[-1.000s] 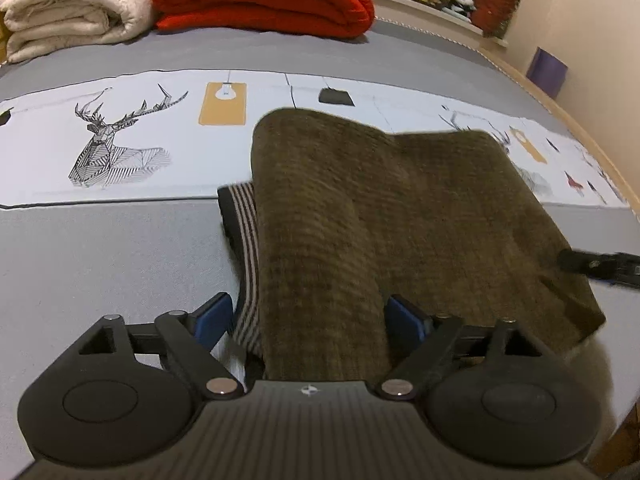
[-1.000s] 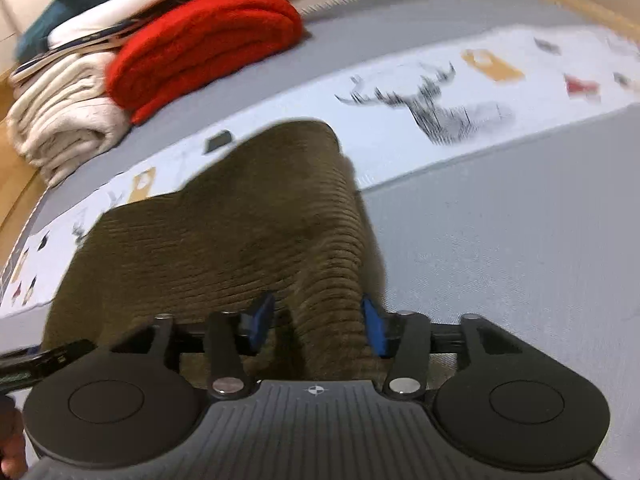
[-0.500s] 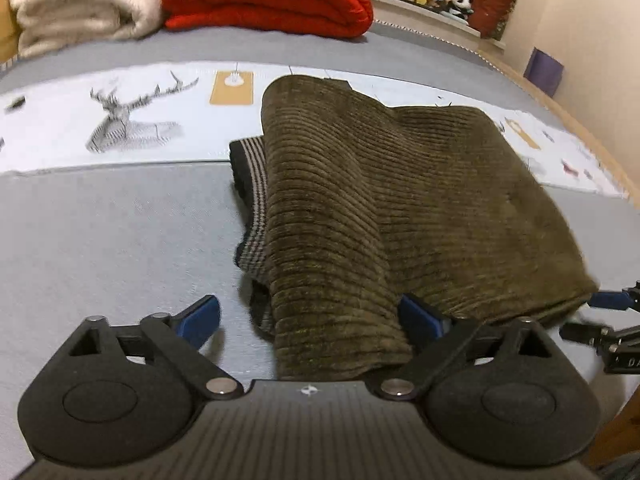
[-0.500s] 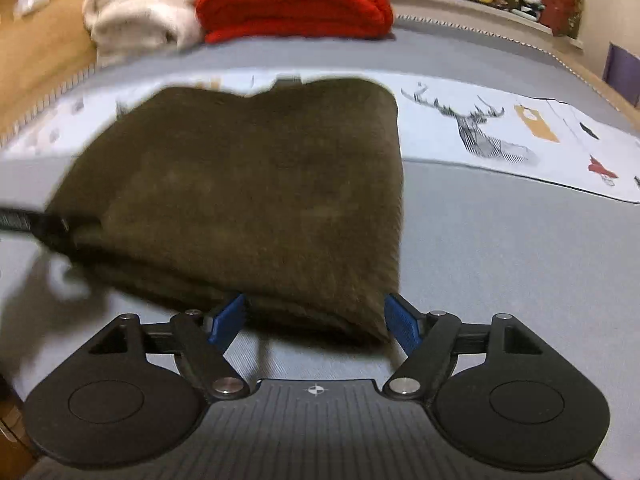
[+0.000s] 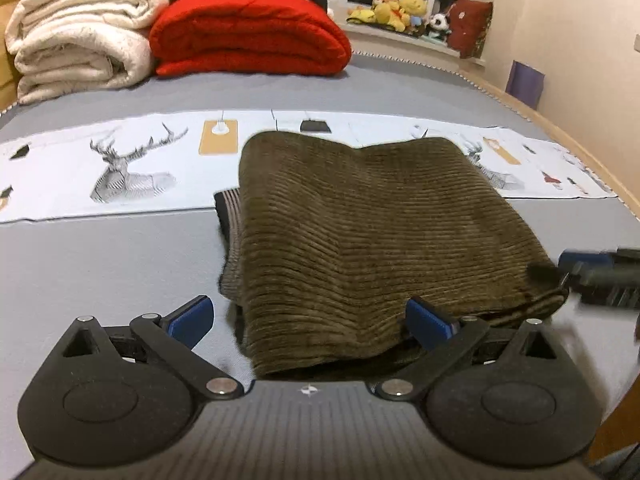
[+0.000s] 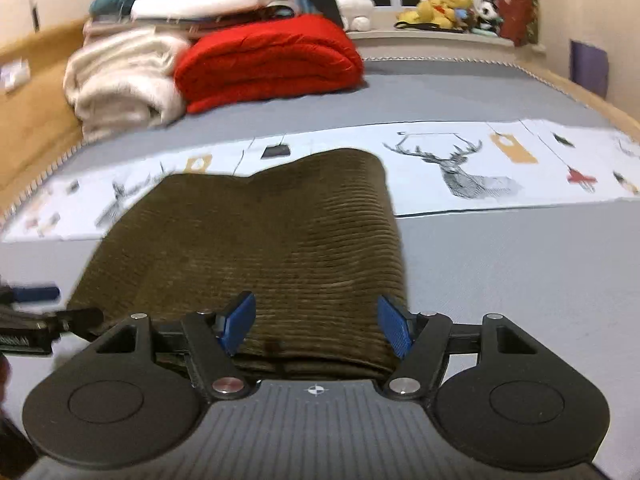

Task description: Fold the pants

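Note:
The olive corduroy pants lie folded into a thick rectangle on the grey bed, a striped waistband showing at the left edge. My left gripper is open, its blue pads either side of the near left corner. My right gripper is open around the near right corner of the pants. The right gripper's fingers show at the right edge of the left wrist view; the left gripper's fingers show at the left edge of the right wrist view.
A white strip with deer prints crosses the grey bed behind the pants. A folded red blanket and cream blankets are stacked at the back. Plush toys sit on a ledge. The bed's edge runs along the right.
Both grippers opened and released the pants, which now lie flat. Both have drawn back slightly and levelled, so more of the room's back shows.

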A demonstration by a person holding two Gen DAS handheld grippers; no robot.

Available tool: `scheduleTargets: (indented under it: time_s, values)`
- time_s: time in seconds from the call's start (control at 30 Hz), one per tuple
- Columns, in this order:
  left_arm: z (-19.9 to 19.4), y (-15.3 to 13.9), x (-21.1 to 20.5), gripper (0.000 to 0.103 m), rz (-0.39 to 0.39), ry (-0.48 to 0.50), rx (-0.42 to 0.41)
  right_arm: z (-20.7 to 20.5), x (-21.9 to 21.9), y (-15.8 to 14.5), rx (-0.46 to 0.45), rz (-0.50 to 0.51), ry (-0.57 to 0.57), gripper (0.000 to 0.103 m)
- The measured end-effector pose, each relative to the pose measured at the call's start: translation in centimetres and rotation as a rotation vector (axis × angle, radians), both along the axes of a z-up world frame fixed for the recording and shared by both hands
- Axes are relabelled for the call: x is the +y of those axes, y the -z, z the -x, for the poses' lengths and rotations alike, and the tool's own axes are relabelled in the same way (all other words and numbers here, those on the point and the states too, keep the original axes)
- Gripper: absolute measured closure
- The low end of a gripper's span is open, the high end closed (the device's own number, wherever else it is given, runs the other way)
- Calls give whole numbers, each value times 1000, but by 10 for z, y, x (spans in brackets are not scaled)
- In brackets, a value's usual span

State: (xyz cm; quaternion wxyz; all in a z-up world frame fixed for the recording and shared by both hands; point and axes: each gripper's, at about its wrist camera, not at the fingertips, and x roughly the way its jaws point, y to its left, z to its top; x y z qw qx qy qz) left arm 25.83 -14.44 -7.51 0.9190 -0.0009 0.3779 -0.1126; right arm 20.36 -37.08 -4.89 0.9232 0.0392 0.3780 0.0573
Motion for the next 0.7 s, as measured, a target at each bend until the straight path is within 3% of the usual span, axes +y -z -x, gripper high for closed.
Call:
scheduleTargets:
  time_s: [0.07,0.17,0.23,0.33,0.4,0.5,0.57,0.7]
  values:
    - [-6,15,-9,0,-49,16,61,-3,16,17,47,95,-25,32]
    - [6,27,-11,0,-85,44,40,14,37,23,-2,241,-89,25]
    - [10,33,-17,1,-170,105,92,26,41,31,21,272,-91,21]
    - [29,28,-12,1,-182,93,86,47,38,32,79,168,-33,28]
    - [44,16,-6,0,-128,83,90,67,38,17,18,96,14,27]
    - [74,0,11,0,-27,36,83,110,43,2,-100,12,77,17]
    - [91,-2,21,0,25,16,76,136,51,5,-143,14,93,15]
    - [116,4,31,0,-7,-43,62,160,68,9,-131,25,96,15]
